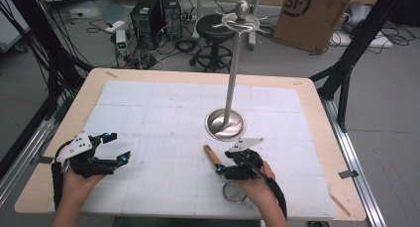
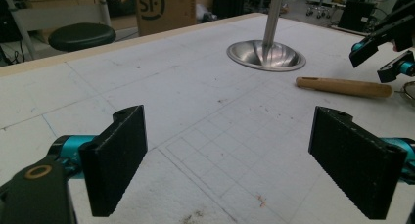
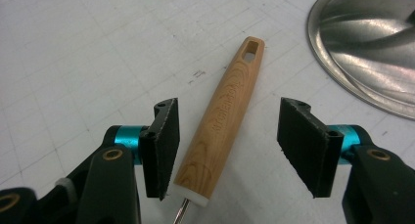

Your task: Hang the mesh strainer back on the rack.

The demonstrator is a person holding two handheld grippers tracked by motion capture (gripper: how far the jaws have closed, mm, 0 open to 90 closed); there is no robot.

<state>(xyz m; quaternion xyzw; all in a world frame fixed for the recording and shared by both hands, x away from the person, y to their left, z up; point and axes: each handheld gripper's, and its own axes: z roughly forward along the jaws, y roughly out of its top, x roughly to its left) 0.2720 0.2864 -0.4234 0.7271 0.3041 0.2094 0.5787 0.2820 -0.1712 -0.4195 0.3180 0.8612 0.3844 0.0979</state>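
High view shows the white gridded table (image 1: 148, 103) with the tall steel hanging stand (image 1: 227, 123) set right of centre on its round base, well apart from the left gripper (image 1: 118, 146) and near the right gripper (image 1: 218, 168). The left gripper hovers at the table's near left with its jaws spread wide and nothing between them, as the left gripper view confirms. The right gripper sits at the near right, over a small strainer whose wire ring (image 1: 233, 192) lies beneath the hand. Its wooden handle (image 3: 226, 114) rests flat on the table between the right jaws, which are parted; one pad stands just beside the handle, the other apart from it, so nothing is gripped. Risks from here: closing off-centre could push or roll the round handle sideways rather than clamp it; a grip near the white ferrule (image 3: 188, 194) may let the tapered wood slip; lifting toward the stand could knock its base.
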